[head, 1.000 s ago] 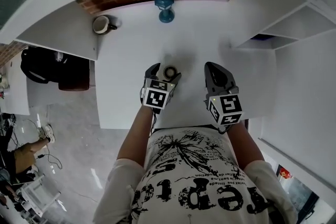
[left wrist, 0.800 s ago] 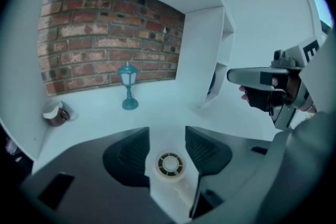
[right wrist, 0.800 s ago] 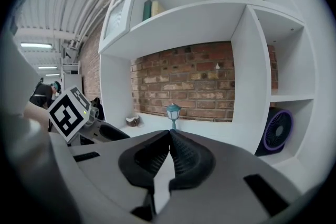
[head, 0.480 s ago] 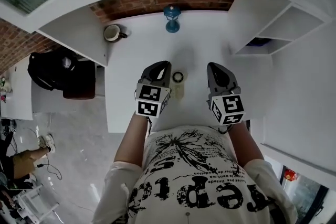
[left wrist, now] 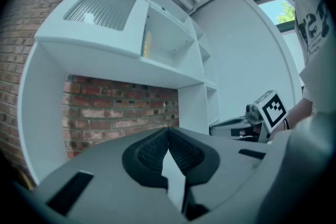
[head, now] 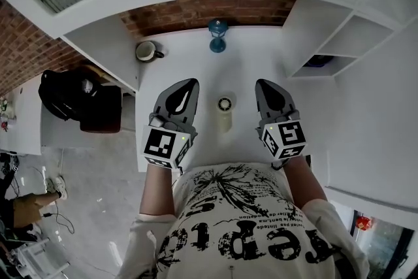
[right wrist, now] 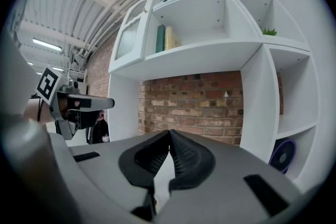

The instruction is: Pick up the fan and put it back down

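Observation:
A small cream hand fan (head: 225,112) lies flat on the white desk (head: 196,62), round head pointing away from me. It sits free, between the two grippers, and neither one touches it. My left gripper (head: 189,83) hovers to its left, raised above the desk. Its jaws have just been closing, and in the left gripper view the left gripper (left wrist: 168,131) is shut with nothing between the pads. My right gripper (head: 263,83) hangs to the fan's right. The right gripper view shows the right gripper (right wrist: 169,134) shut and empty too.
A blue lantern-shaped ornament (head: 217,34) stands at the back of the desk by the brick wall, with a mug (head: 147,50) to its left. White shelves flank the desk, and a dark round fan (right wrist: 283,155) sits in the right cubby. A black bag (head: 72,91) lies at left.
One second ago the left gripper was open beside the fan's head. It has since drawn back and up, away from the fan, and shut. The right gripper rose a little.

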The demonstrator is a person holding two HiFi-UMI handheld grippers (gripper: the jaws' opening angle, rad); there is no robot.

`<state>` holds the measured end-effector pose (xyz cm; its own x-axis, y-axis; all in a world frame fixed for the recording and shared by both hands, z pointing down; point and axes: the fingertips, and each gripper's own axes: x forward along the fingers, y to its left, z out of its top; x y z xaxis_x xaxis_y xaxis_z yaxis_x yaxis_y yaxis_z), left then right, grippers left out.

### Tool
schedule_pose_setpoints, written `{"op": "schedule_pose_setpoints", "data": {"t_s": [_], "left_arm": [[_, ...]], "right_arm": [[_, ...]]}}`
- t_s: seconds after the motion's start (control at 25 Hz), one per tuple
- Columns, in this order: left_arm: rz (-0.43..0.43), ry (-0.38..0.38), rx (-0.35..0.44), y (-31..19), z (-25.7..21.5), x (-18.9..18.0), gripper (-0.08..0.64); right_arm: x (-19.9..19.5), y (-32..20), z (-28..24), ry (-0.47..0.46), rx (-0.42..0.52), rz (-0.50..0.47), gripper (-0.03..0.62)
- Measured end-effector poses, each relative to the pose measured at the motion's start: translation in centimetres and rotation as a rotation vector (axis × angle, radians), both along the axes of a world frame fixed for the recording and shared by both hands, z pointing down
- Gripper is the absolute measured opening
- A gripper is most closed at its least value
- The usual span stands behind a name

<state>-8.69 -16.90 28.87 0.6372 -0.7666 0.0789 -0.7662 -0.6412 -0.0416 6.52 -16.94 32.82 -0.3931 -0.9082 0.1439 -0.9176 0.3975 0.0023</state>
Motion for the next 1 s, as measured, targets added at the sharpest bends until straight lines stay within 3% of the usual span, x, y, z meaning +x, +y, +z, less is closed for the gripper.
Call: {"op": "schedule_pose_setpoints", "data": {"t_s": [0.12,0.28,0.48,1.0], "left_arm": [[0.024,0.016,0.034,0.9,-1.4,-0.7,0.014],[-0.006,0.080,0.087,0.6,-2.8,-2.4,0.014],[-0.030,0.072,0.085,0.0,-3.2,-3.8,0.014],[-0.018,0.078,0.046,-0.1,-2.4,-2.7,0.014]], "right_arm": [[-0.4,0.3,-1.0,-0.026,0.020,-0.017,0.015],[-0.6,0.4,-2.3,-0.034,0.049,-0.014,0.014],[-0.5,0.8,-3.3,-0.016,0.080,-0.016,0.014],[-1.8,1.5,-3.6,0.018,0.115,-0.111,0.012]]}}
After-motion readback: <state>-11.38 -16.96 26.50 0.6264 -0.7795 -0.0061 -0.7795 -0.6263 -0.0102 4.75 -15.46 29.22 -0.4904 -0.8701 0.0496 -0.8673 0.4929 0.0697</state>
